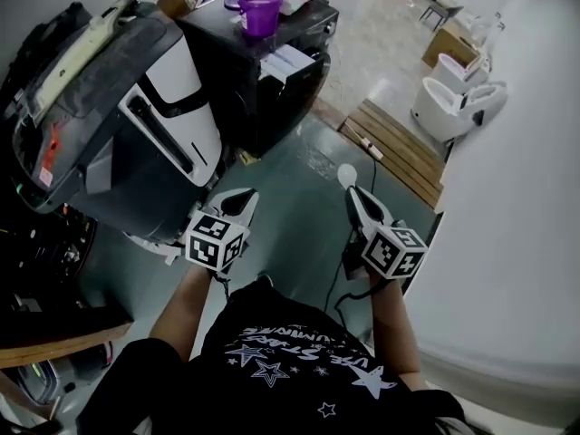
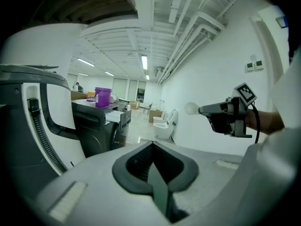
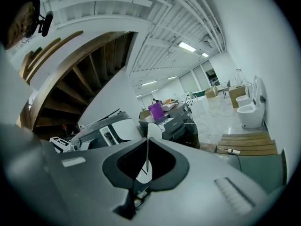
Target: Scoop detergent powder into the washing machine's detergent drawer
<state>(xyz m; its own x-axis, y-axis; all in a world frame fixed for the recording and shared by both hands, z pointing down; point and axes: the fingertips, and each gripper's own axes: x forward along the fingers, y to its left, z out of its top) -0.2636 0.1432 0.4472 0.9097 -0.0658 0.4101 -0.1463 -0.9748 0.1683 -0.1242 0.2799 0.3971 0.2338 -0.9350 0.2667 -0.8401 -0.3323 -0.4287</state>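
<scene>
Low in the middle of the head view, two hand-held grippers side by side above a green floor. To the left, the left hand-held gripper, jaws pressed together with nothing between them, tips aimed toward the top of the frame. To the right, the right hand-held gripper, pinching the handle of a white spoon, round bowl poking out past the tips; powder in it or not, impossible to tell. Well apart from both, near top centre, a dark washing machine with its detergent drawer pulled out, pale inside. Up on the machine's top, a purple cup, upright. Upper right, white toilets on the floor, and a wooden pallet just below and left of them. Along the left edge, a second appliance, tilted, white and grey
</scene>
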